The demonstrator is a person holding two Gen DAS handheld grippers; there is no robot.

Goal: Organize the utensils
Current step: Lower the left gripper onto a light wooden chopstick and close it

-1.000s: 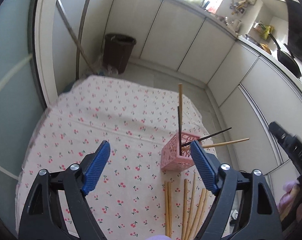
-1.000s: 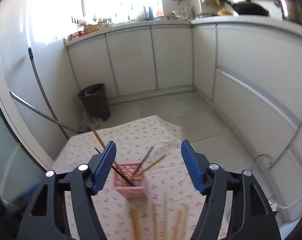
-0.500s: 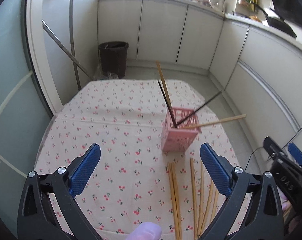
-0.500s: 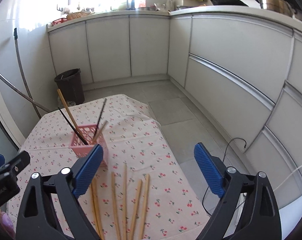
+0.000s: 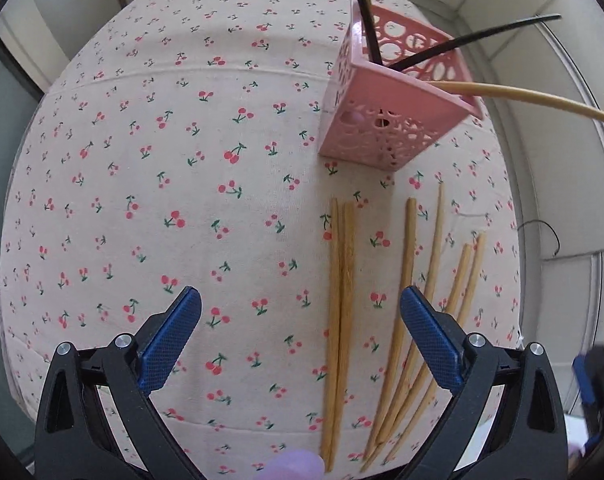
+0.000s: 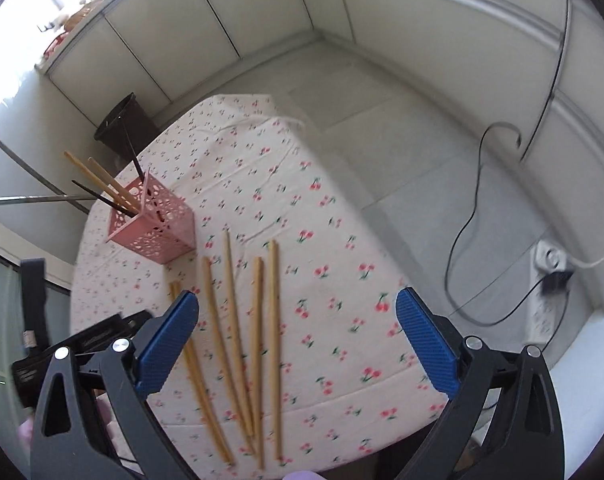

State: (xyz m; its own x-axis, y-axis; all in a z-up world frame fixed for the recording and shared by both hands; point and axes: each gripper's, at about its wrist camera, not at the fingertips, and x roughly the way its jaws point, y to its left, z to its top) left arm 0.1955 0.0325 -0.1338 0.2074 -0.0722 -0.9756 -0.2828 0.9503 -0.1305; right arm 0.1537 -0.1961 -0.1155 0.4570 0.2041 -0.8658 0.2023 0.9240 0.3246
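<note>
Counter (image 5: 142,200) w/ cherry-print cloth fills the left view; in the right view it sits over grey floor (image 6: 402,128), white cabinets (image 6: 182,32) behind, dark bin (image 6: 122,124) at the far corner, a cable (image 6: 466,216) running to a power strip (image 6: 550,264) on the floor.

Pink basket (image 5: 386,104) stands upright toward the far right of the cloth, four sticks already in it: two black, two bamboo, leaning out at angles. In the right view the basket (image 6: 154,224) shows far left.

Left tongs (image 5: 300,332) wide open, released, nothing between the pads, pointing steeply down over the loose chopsticks (image 5: 340,300). Closest pair lies side by side, touching, betw. the two blue pads; four more fan out to the right, their near ends passing under the right pad.

Right tongs (image 6: 298,336) jaws opening, about full spread, nothing gripped. Chopsticks (image 6: 254,320) lie on the cloth betw. the pads, nearer the left one, tips pointing toward the basket. Six loose in all, just short of the basket, none touching it.
</note>
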